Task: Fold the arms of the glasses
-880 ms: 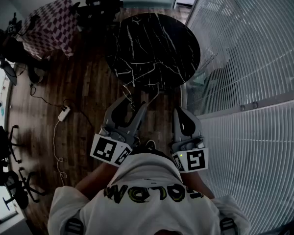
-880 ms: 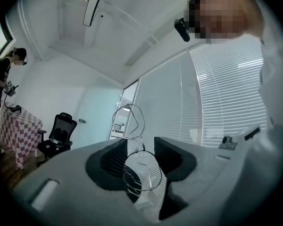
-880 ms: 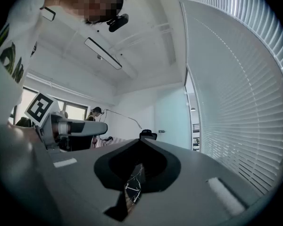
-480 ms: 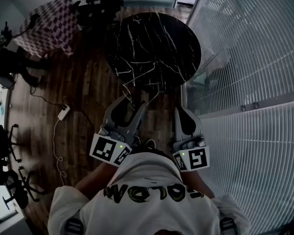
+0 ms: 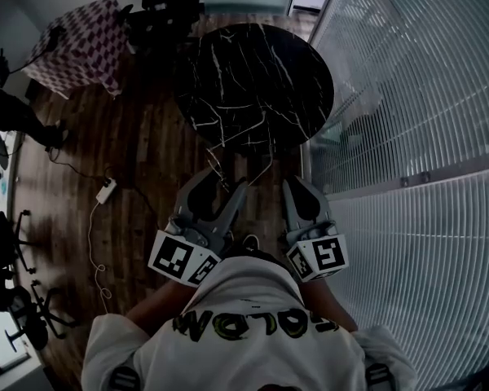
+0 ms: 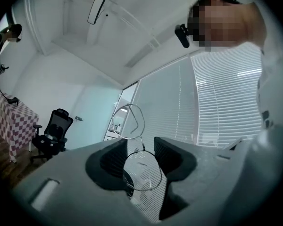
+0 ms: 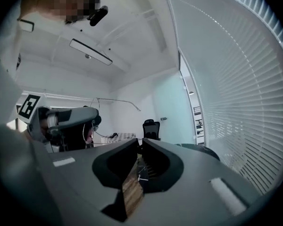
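Clamped by one lens between the left gripper (image 6: 140, 147) jaws: thin wire-rimmed glasses (image 6: 142, 171), second lens beyond the tips. Pressed nearly together, seemingly empty: right gripper (image 7: 140, 142) jaws. Probably light, springy, easily bent; take each arm near its hinge.

head view looks steeply down; gripper views look roughly level.

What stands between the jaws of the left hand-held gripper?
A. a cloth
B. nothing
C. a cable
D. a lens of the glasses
D: in the left gripper view, a wire-rimmed lens sits between the jaws of the left hand-held gripper.
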